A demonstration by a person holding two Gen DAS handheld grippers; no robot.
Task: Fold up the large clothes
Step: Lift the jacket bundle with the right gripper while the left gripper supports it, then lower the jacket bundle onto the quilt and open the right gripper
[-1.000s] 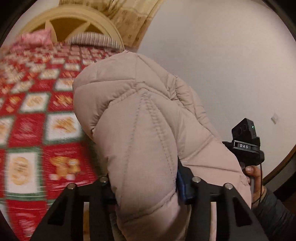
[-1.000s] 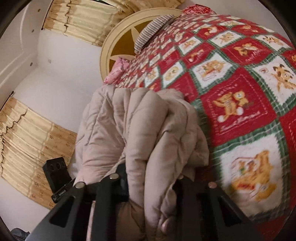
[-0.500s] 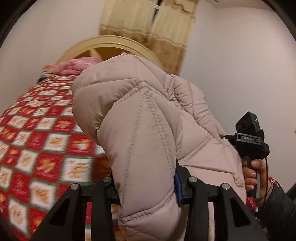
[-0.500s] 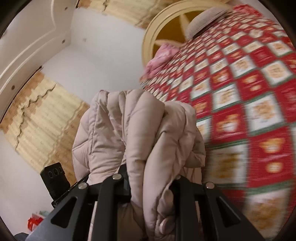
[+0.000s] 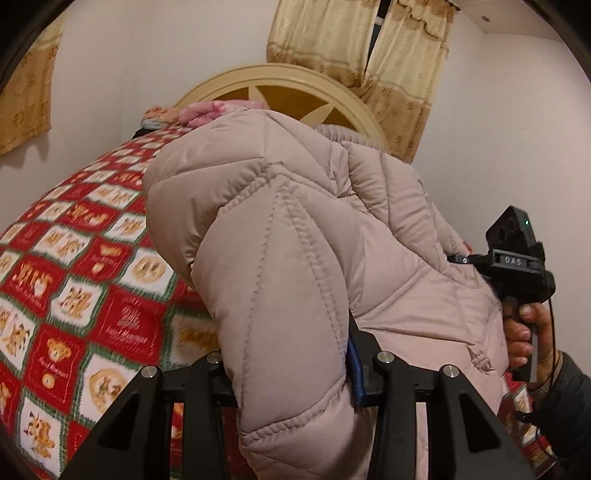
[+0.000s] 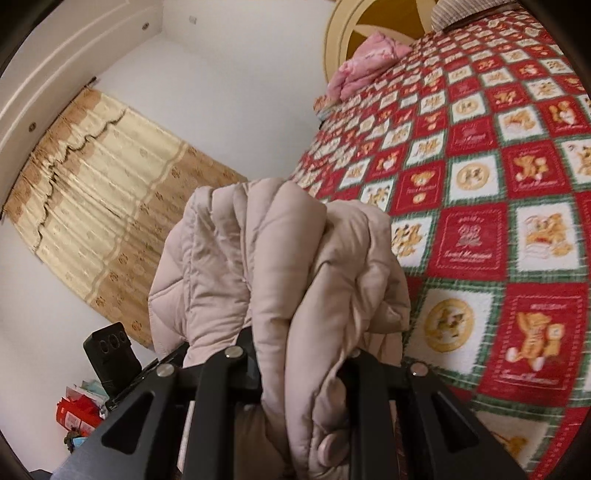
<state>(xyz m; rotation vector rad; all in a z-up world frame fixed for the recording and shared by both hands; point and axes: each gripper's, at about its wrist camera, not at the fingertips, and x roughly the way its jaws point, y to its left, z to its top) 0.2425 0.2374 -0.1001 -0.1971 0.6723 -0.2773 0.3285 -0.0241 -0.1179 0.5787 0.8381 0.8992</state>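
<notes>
A pale pink quilted puffer jacket [image 5: 295,236] hangs in the air above the bed, held by both grippers. My left gripper [image 5: 291,369] is shut on a thick quilted fold of it; the padding bulges between and over the black fingers. In the right wrist view my right gripper [image 6: 295,365] is shut on a bunched edge of the same jacket [image 6: 280,251]. The right gripper's body [image 5: 517,258] with a hand [image 5: 524,332] on its handle shows at the right of the left wrist view. The left gripper's body [image 6: 110,354] shows at lower left of the right wrist view.
Below lies a bed with a red, white and green teddy-bear quilt [image 5: 74,280] [image 6: 498,192]. A cream arched headboard [image 5: 280,85], a pink folded cloth [image 6: 365,59] and a striped pillow [image 6: 454,11] are at its head. Yellow curtains [image 6: 103,184] hang on the walls. Red packages [image 6: 74,413] sit low in the corner.
Both grippers have swung sideways together with the jacket still held; the bed has slid across both views and the headboard and curtains have come into the left wrist view.
</notes>
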